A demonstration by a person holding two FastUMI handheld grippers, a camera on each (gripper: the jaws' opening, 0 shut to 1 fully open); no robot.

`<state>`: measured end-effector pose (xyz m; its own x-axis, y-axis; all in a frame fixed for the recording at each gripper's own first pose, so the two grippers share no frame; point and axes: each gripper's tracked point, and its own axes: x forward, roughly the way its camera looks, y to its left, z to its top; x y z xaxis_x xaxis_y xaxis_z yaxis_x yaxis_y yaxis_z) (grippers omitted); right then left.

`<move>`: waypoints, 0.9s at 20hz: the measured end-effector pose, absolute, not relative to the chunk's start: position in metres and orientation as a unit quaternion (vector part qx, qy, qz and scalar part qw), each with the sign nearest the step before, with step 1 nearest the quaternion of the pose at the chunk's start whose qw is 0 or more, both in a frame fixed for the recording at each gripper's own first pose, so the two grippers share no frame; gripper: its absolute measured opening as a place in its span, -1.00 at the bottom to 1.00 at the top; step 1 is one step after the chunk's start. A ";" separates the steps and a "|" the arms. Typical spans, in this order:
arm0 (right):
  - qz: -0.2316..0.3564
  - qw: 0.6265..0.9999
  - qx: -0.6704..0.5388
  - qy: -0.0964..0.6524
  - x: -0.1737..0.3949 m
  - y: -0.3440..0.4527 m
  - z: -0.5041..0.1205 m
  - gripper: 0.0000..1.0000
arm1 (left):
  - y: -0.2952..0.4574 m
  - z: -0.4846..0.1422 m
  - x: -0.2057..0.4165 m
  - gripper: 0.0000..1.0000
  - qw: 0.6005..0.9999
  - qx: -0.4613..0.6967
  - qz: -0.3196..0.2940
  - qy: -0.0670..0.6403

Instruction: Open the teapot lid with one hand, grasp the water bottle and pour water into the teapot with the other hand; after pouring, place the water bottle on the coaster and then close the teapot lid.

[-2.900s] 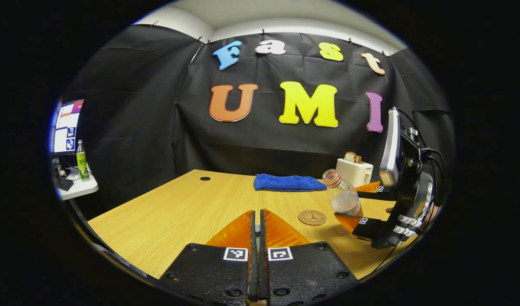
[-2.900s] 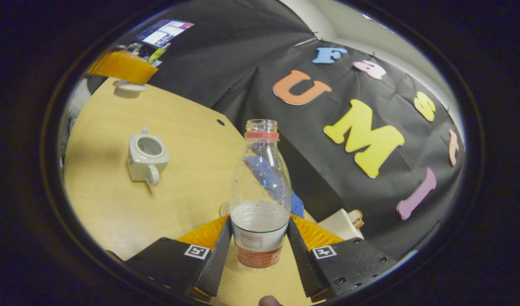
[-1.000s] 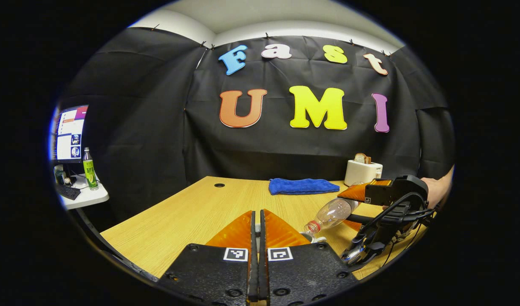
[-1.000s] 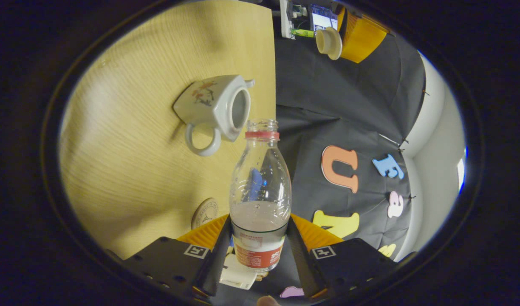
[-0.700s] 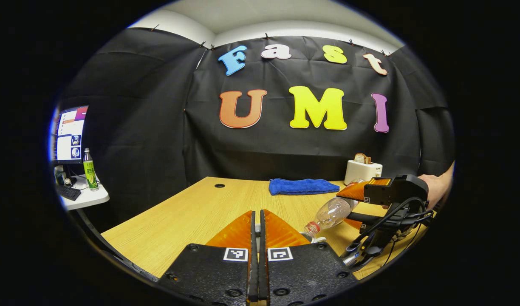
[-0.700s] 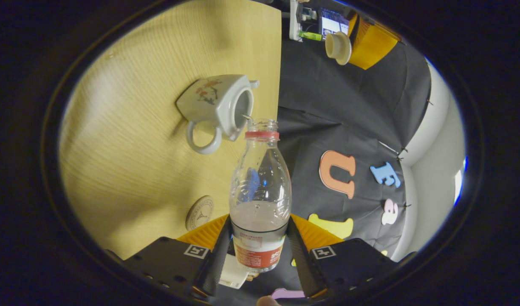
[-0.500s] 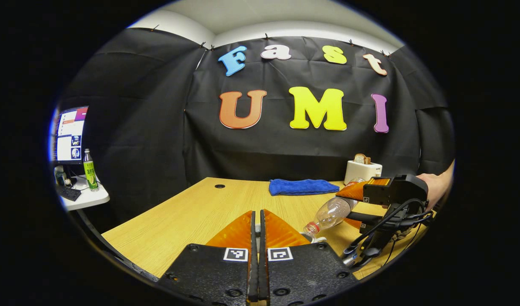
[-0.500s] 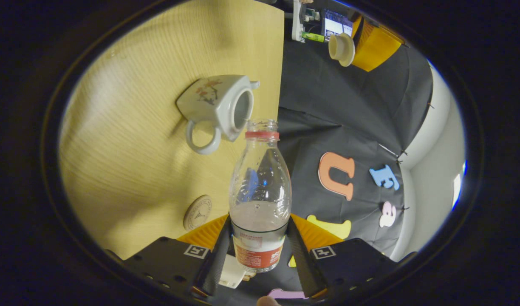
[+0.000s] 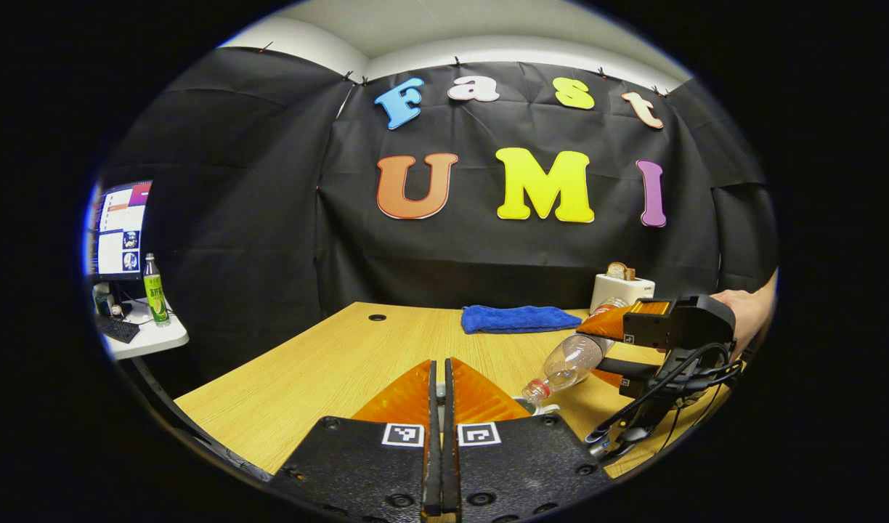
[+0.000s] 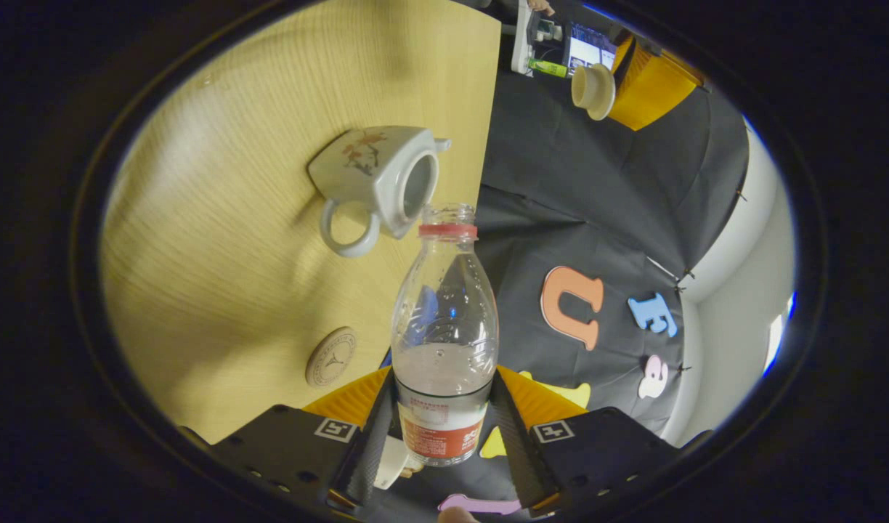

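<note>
Since half a second ago the water bottle, clamped in the right hand-held gripper, has been kept tipped, mouth beside the open teapot, while the lid is pinched clear by the closed left hand-held gripper.

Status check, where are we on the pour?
Right gripper shut on water bottle, tipped at open teapot. Left gripper holds lid aside. Coaster free.

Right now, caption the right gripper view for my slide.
Right gripper tips the bottle toward the open teapot.

water bottle tipped from upright to neck-down, mouth now beside teapot opening
</note>
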<state>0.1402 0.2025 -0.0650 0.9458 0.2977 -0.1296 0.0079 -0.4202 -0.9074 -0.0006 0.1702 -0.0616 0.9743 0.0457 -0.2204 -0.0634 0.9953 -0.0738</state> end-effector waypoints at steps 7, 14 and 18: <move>0.132 0.510 -0.844 -0.102 0.139 0.205 -0.061 0.44 | 0.172 -0.060 -0.002 -0.94 0.993 -0.039 0.029 0.109; 0.127 0.496 -0.852 -0.112 0.139 0.208 -0.058 0.45 | 0.175 -0.061 -0.003 -0.94 0.993 -0.041 0.030 0.109; 0.123 0.486 -0.857 -0.120 0.139 0.209 -0.053 0.45 | 0.176 -0.063 -0.003 -0.94 0.993 -0.040 0.029 0.107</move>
<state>0.1387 0.2088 -0.0526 0.9412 0.3245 -0.0946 0.0852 -0.4986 -0.8626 -0.0030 0.1756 -0.0630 0.9754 0.0493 -0.2147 -0.0662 0.9952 -0.0723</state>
